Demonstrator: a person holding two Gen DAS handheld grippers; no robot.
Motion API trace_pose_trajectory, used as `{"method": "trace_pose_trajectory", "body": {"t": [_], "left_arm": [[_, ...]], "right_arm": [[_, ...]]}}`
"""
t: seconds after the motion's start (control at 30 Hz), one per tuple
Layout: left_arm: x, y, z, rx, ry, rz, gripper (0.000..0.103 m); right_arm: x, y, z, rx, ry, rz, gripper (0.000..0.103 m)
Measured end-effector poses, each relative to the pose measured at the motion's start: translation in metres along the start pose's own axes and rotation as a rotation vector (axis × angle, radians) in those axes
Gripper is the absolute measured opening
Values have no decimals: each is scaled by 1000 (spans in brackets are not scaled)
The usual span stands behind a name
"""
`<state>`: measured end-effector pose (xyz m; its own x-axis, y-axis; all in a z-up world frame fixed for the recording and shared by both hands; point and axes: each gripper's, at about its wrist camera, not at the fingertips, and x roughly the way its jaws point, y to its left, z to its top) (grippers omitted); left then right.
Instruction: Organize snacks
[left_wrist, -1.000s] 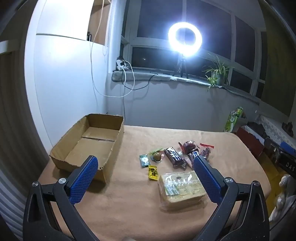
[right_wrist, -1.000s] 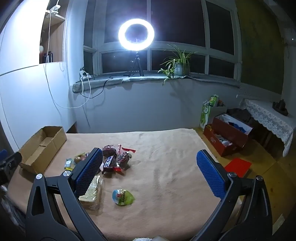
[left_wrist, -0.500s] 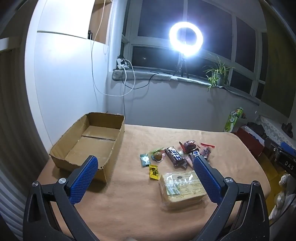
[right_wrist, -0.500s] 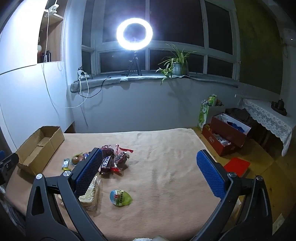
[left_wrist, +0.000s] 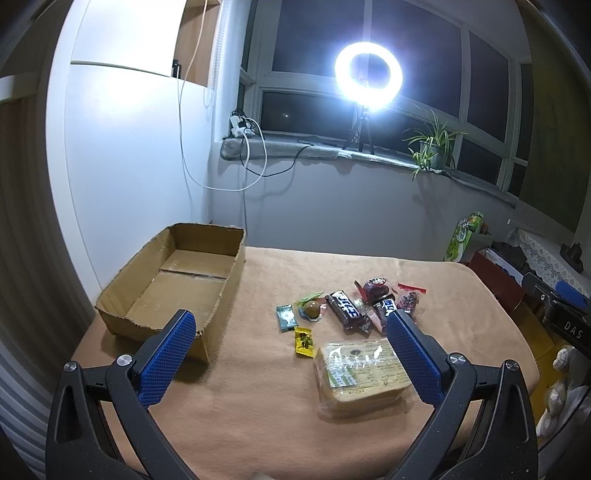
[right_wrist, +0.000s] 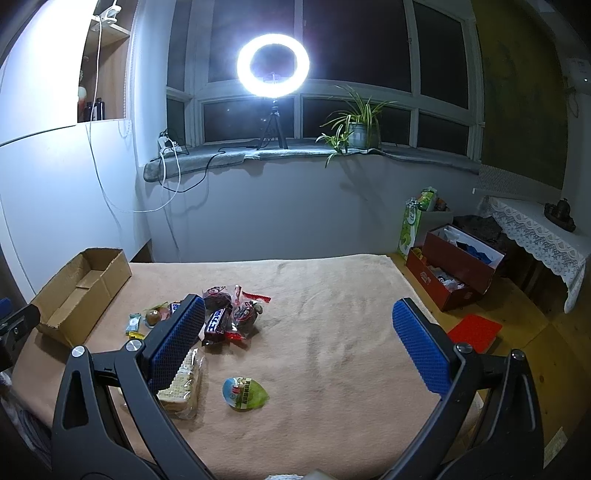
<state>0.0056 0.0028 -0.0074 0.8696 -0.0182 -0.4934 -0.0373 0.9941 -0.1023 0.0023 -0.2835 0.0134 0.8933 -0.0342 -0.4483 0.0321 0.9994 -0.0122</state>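
On the table: a tan cloth covers it, with a cardboard box at the left end and a loose cluster of snacks toward the middle.
Box: nothing lies in it, so sorting looks not yet begun.
Snacks: a chocolate bar, a yellow candy, a small green packet, and a large cracker pack nearest the left tool.
Stray item: a green jelly cup sits apart from the cluster, on the near side.
Step in hand: approach, before any first pick, as I judge it.
Next move: probably lowering one tool over a snack, closing on it, then carrying it to the box.
Left gripper: jaws spread wide, holding nothing, above the cloth between box and cracker pack.
Right gripper: jaws equally wide, nothing between them, touching nothing; the jelly cup lies below the gap.
Risk: thin wrappers lie flat and may slip.
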Motion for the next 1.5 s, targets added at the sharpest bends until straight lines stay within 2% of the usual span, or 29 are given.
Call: {"method": "trace_pose_trajectory", "body": {"t": [1.2, 1.5], "left_arm": [[-2, 1, -7, -9, 0, -19, 102], [7, 3, -11, -38, 36, -39, 102]], "right_arm": [[1, 11, -11, -27, 14, 7, 103], [4, 20, -13, -54, 37, 22, 103]]}}
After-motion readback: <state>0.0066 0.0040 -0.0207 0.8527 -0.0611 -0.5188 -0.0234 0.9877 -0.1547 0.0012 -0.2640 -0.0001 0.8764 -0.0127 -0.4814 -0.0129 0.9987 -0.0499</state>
